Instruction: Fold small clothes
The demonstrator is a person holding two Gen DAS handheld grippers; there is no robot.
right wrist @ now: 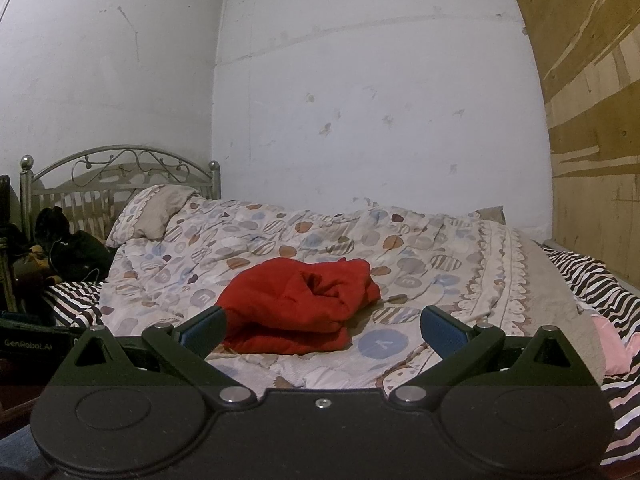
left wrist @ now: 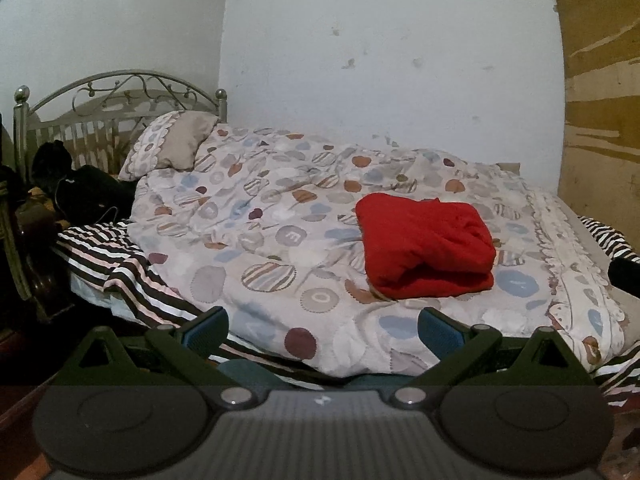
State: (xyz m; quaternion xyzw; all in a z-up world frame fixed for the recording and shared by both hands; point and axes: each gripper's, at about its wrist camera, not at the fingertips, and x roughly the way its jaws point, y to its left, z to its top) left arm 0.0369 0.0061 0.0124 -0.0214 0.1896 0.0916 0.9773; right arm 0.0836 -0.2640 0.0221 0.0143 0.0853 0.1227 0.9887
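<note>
A red garment (left wrist: 426, 246) lies folded into a thick bundle on the patterned quilt (left wrist: 260, 216), right of centre in the left wrist view. My left gripper (left wrist: 322, 330) is open and empty, held back at the bed's near edge, short of the bundle. In the right wrist view the same red garment (right wrist: 300, 304) sits just beyond my right gripper (right wrist: 322, 330), closer to its left finger (right wrist: 206, 330). That gripper is open too, with nothing between its blue pads.
A pillow (left wrist: 172, 146) and metal headboard (left wrist: 116, 96) stand at the far left. Dark clothes (left wrist: 76, 184) pile beside them. A striped sheet (left wrist: 120, 268) hangs off the bed's near side. A wooden panel (right wrist: 592, 120) rises on the right; something pink (right wrist: 612, 344) lies at the right edge.
</note>
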